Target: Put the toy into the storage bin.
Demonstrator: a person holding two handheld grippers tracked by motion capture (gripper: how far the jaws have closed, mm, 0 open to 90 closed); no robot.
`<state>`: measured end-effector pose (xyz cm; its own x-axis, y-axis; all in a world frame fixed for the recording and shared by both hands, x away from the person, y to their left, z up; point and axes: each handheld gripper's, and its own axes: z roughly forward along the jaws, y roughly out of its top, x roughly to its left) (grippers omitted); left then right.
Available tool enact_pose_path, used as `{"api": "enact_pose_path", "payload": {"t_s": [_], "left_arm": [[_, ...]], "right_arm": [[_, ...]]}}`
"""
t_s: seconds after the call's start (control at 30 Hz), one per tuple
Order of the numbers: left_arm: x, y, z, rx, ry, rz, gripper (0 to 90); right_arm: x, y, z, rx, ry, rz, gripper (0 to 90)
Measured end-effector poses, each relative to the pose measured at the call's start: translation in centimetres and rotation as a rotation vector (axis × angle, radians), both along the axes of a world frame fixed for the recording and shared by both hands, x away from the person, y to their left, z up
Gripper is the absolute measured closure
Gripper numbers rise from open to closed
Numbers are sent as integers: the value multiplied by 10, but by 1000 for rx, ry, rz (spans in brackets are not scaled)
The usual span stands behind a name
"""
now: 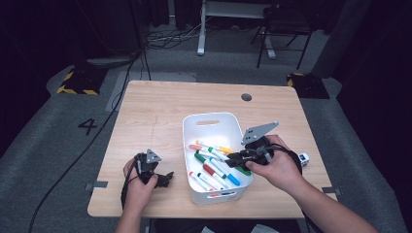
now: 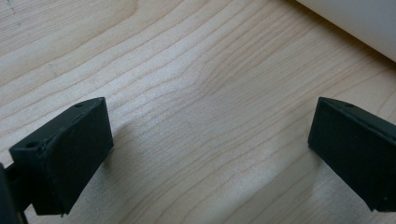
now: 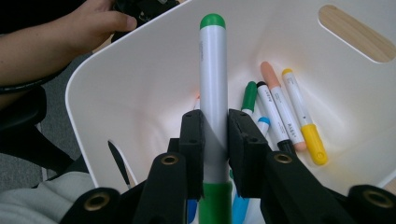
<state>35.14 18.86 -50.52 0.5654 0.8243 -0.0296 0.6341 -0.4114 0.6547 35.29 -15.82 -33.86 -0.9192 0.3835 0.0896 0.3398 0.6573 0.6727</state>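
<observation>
Right gripper (image 3: 215,140) has its jaws clamped on a green marker (image 3: 213,79), pads pressing both sides of the white barrel, green cap pointing out ahead over the white bin (image 3: 116,93). In the high view that gripper (image 1: 239,159) sits over the bin's right rim (image 1: 241,127), above the loose markers (image 1: 214,170) piled inside. This looks like the carrying step: marker gripped, whether going in or coming out I can't tell. If it's going in, the next move calls for lowering over a free patch of the bin and letting go. Left gripper (image 2: 210,149) waits with jaws wide apart and nothing between them, low over the pale wooden table (image 1: 155,111), left of the bin. Beyond: grey carpet, cables, a dark chair (image 1: 284,29).
</observation>
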Motion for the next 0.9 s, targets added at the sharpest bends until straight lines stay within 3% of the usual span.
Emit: {"api": "enact_pose_path", "payload": {"t_s": [0.63, 0.9], "left_arm": [[0, 0, 0, 0, 0, 0, 1], [0, 0, 0, 0, 0, 0, 1]], "right_arm": [[-7, 15, -19, -146, -3, 45, 772], [-7, 21, -24, -182, -5, 74, 772]]}}
